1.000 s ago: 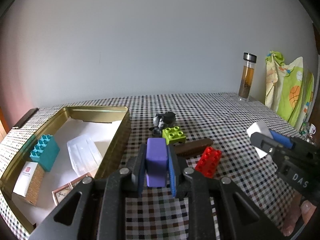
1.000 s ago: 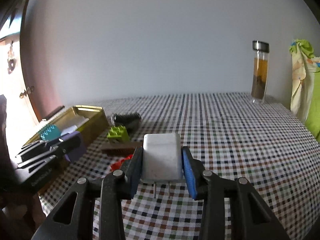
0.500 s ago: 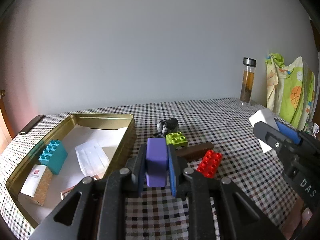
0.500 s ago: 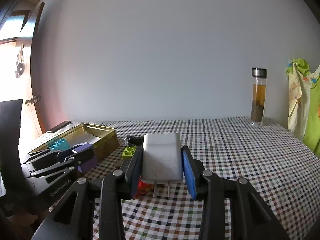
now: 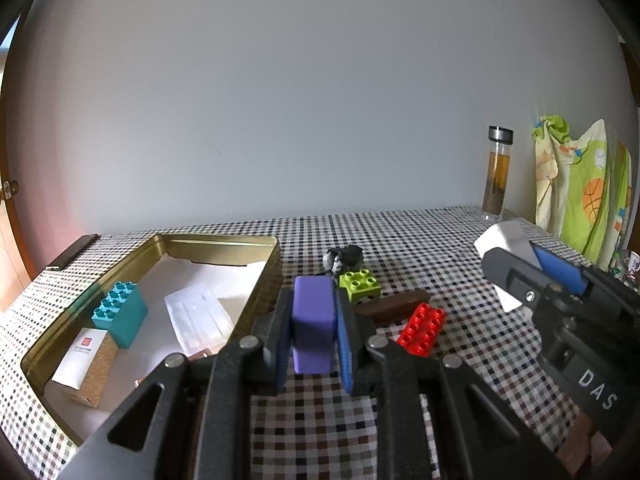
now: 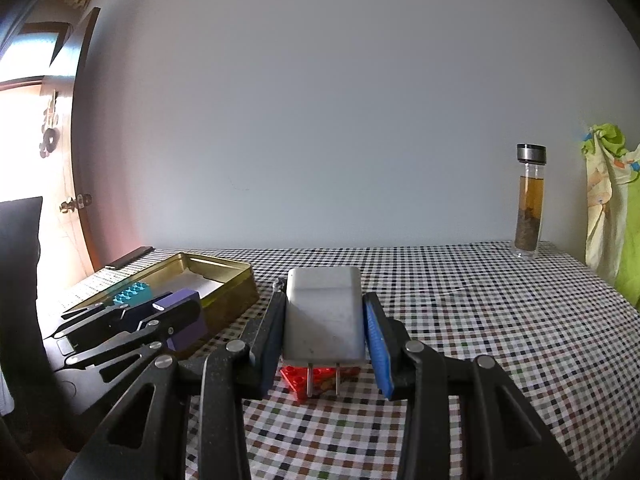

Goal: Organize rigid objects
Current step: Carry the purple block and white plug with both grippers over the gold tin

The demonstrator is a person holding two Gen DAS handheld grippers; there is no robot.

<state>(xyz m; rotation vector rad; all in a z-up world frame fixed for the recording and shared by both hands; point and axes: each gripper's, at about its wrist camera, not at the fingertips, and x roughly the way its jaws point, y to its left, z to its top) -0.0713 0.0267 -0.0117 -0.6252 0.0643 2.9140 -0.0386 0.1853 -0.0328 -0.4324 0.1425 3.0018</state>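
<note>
My left gripper (image 5: 313, 330) is shut on a purple block (image 5: 313, 318) and holds it above the checked table, just right of the gold tin (image 5: 224, 245). My right gripper (image 6: 324, 322) is shut on a white plug adapter (image 6: 323, 314), prongs pointing toward the camera. It shows in the left wrist view (image 5: 520, 264) at the right. On the table lie a red brick (image 5: 422, 329), a green brick (image 5: 359, 285), a brown bar (image 5: 394, 306) and a small dark object (image 5: 344, 258). The tin holds a teal brick (image 5: 119, 311).
The tin also holds a cork block with a white label (image 5: 86, 364) and a clear packet (image 5: 198, 318). A glass bottle of amber liquid (image 6: 529, 204) stands at the table's back right. A green printed cloth (image 5: 580, 200) hangs at the right edge.
Both grippers have risen and pulled back a little with their loads still held. The table objects look farther away and lower in both views.
</note>
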